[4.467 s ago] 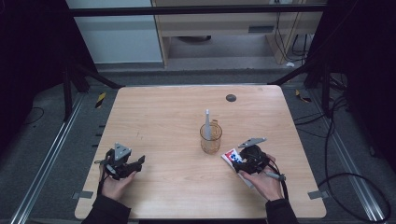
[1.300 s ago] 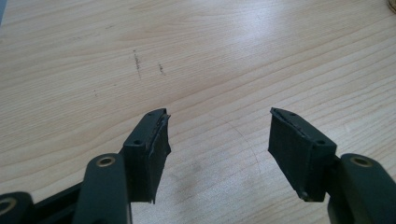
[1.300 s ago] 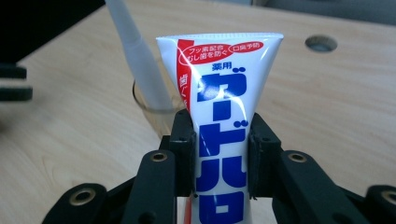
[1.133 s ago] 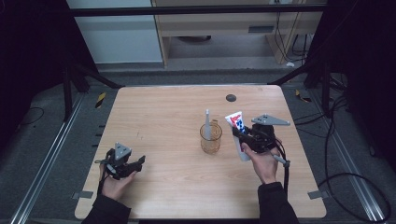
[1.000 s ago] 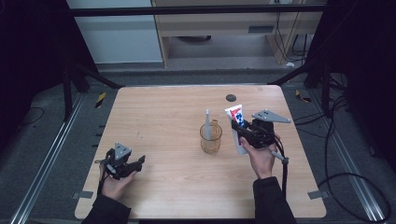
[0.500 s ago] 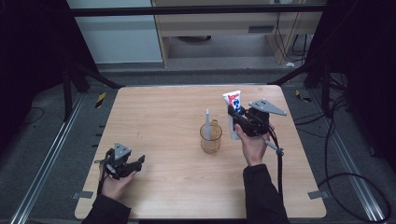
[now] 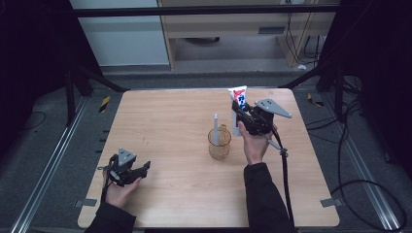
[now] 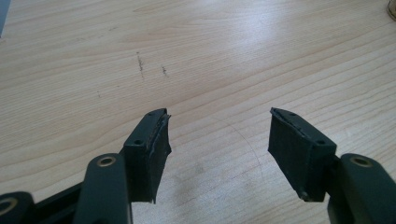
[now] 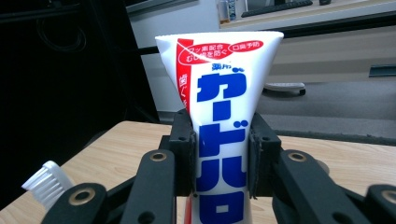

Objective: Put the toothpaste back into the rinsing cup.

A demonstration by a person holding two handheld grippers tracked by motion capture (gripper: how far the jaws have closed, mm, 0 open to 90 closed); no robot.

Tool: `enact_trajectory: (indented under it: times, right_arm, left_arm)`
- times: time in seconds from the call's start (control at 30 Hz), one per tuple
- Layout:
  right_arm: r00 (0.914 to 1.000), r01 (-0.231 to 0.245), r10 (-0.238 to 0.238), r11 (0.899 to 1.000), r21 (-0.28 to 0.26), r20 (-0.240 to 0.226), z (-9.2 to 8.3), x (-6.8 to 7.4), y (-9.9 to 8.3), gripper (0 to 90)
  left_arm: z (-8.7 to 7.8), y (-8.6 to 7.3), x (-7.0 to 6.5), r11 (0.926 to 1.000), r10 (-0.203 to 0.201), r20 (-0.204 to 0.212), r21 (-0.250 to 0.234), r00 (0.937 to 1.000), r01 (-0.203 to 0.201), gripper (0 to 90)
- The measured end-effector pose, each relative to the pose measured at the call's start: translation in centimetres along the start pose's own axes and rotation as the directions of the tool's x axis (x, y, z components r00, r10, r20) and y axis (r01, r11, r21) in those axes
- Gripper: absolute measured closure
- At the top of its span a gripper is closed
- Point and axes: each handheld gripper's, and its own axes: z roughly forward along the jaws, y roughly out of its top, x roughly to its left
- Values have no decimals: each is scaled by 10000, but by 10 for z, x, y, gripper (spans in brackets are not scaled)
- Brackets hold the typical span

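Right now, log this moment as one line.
right hand-held gripper: shut on toothpaste tube, upright | beside glass cup holding toothbrush | left hand-held gripper: open, empty, low over table

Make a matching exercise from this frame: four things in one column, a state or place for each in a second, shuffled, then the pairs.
Things:
1. toothpaste tube
2. toothbrush
3. left gripper
4. right gripper

States or places:
A. jaws open, nothing between them, low over the bare table
B. stands in the glass cup, bristles up
C. held upright, crimped end up, above the table
D. jaws shut on the tube's sides

Pairs: 1-C, 2-B, 3-A, 4-D
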Motion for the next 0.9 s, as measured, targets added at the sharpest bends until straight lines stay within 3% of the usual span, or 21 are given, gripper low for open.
enact_trajectory:
  times: [0.43, 0.9]
  right_arm:
    - [9998, -131, 129, 9998, -166, -141, 20, 7, -8, 687]
    - [9996, -240, 241, 9997, 37, -178, 33, 8, -21, 687]
  left_arm:
    - [0, 0, 1, 10000, -42, -4, -16, 10000, 42, 380]
    - [0, 0, 1, 10000, -21, -13, 9, 10000, 21, 383]
